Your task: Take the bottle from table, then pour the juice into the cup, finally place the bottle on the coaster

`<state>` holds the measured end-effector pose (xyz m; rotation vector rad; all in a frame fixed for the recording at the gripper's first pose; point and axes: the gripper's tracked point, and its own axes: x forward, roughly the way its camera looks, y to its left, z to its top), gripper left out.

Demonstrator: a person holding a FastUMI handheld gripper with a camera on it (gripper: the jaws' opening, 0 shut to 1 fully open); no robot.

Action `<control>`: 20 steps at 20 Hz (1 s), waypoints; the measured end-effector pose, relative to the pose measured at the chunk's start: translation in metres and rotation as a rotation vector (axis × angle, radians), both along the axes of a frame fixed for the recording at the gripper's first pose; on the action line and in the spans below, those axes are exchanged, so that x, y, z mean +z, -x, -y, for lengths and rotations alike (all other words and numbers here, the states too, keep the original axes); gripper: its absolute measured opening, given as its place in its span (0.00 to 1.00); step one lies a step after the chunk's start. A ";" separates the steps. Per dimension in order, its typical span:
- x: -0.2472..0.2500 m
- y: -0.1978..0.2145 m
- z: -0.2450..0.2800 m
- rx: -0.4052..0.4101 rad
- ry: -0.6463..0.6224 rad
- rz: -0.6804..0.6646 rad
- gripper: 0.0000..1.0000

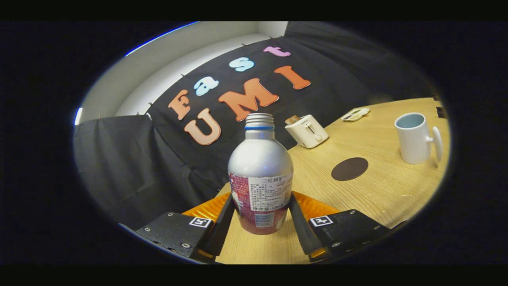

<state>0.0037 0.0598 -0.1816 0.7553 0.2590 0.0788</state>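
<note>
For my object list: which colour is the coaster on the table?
Dark brown, a plain round coaster, seen best in the gripper view, beyond the claw, whose fingers flank the bottle.

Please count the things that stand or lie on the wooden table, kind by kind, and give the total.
Bottle, uncapped, between the fingers of the gripper: 1
Cup with handle: 1
Coaster, dark and round: 1
Toaster: 1
Small flat tray at the far edge, contents unclear: 1
Total: 5
</note>
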 end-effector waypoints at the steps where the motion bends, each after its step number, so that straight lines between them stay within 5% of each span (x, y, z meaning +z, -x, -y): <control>1: 0.000 -0.001 0.002 -0.009 -0.026 0.001 0.75; 20: -0.008 -0.024 0.093 -0.298 -0.565 0.011 0.74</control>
